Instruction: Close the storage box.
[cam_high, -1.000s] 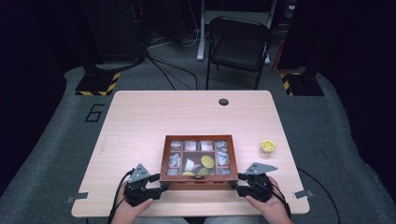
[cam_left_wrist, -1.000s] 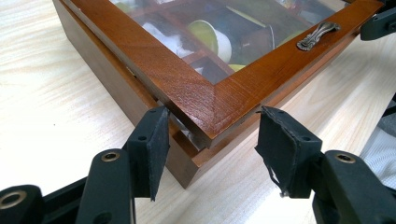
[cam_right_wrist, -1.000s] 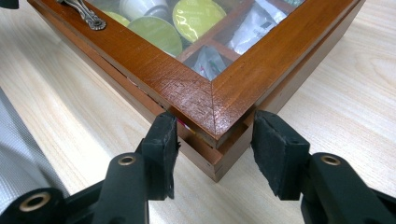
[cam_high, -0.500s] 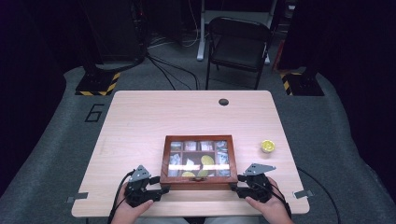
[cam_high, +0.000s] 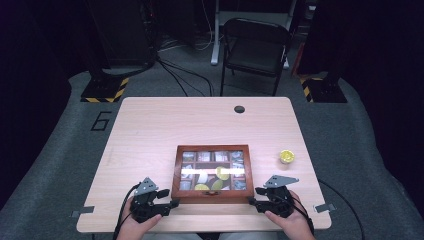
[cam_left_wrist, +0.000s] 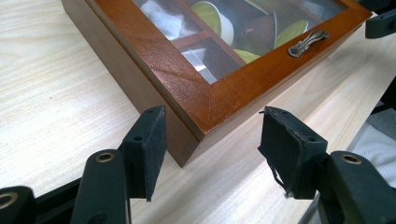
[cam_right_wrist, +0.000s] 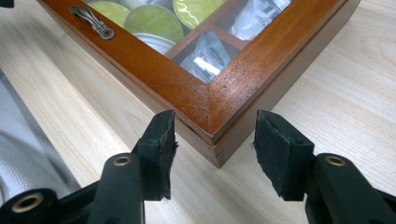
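The room is dark, with grey carpet and a black chair (cam_high: 256, 47) beyond the table (cam_high: 165, 125), a light wood-grain top. A glass-lidded wooden box (cam_high: 212, 170) sits at the near centre, long axis left to right, handle (cam_left_wrist: 307, 41) facing the person. A small yellow cup (cam_high: 286, 156) stands to its right. Left tongs (cam_high: 173, 203) and right tongs (cam_high: 252, 202) are spread, each straddling a near corner.
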